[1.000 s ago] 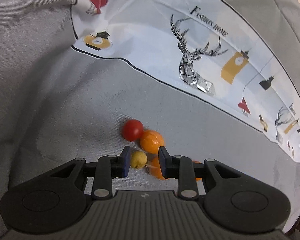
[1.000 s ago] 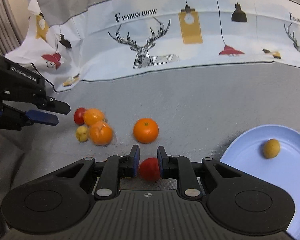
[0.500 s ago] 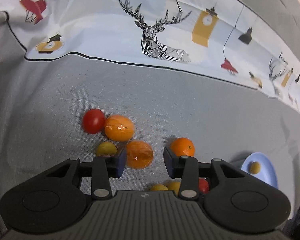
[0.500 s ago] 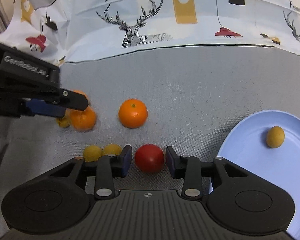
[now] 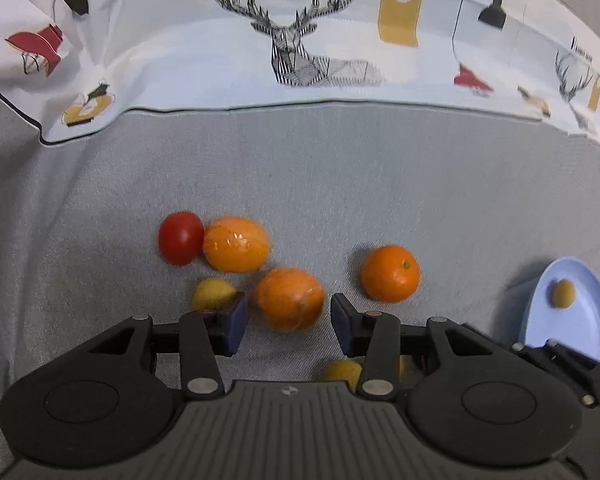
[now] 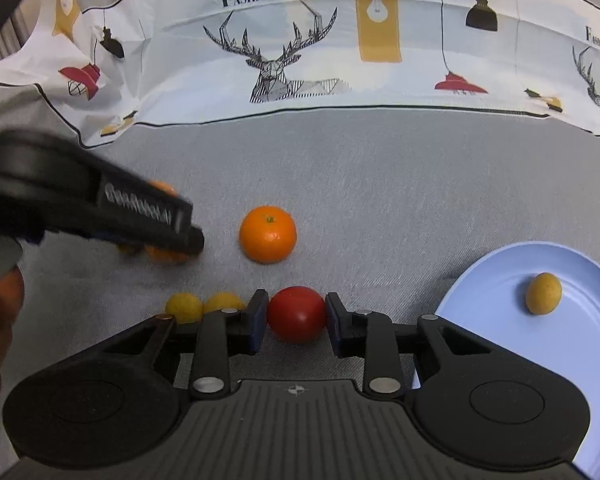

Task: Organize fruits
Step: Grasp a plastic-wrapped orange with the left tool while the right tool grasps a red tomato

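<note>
Fruits mostly still loose on grey cloth w/ just one small yellow fruit [image 6: 543, 293] on blue plate [image 6: 500, 280]; right tool [image 6: 296, 322] jaws closing onto red tomato [image 6: 296, 314], left tool [image 5: 286, 318] jaws part-open, gripping nothing, around wrapped orange [image 5: 290, 298].

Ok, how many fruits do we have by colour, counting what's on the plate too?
Red round tomatoes: 2
Orange round citrus fruits: 3
Small yellow round fruits: 4, one of them on the light blue plate
Total: 9
</note>
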`<state>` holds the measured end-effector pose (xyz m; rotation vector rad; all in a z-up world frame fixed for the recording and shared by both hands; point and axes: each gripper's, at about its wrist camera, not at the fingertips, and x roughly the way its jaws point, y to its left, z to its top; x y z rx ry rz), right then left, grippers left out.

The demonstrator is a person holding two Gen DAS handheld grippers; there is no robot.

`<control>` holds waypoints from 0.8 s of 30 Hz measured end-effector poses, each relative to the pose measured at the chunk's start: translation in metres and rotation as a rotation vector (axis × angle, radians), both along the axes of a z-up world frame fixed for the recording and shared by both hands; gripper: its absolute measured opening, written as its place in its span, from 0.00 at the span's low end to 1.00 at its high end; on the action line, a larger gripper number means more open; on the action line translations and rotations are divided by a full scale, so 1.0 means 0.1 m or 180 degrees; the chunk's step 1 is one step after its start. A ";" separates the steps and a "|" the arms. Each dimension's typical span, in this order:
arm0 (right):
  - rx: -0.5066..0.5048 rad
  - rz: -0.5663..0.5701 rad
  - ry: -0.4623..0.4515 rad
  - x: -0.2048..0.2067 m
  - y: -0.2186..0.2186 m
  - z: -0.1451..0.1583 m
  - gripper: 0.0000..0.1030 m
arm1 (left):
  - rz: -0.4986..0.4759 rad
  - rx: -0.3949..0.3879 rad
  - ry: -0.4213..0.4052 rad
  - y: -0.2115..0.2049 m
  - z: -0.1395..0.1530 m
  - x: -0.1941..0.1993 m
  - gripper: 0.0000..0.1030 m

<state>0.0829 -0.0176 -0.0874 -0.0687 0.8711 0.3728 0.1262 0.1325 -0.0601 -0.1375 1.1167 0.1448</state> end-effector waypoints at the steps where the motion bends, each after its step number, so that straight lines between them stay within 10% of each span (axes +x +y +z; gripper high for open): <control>1: 0.0013 -0.0003 0.0001 0.00 0.00 0.00 0.31 | 0.0001 0.0017 0.0033 0.00 -0.02 0.01 0.47; 24: 0.0011 0.0025 0.0002 0.00 -0.01 0.00 0.31 | -0.0020 0.0001 0.0017 -0.06 0.05 0.00 0.40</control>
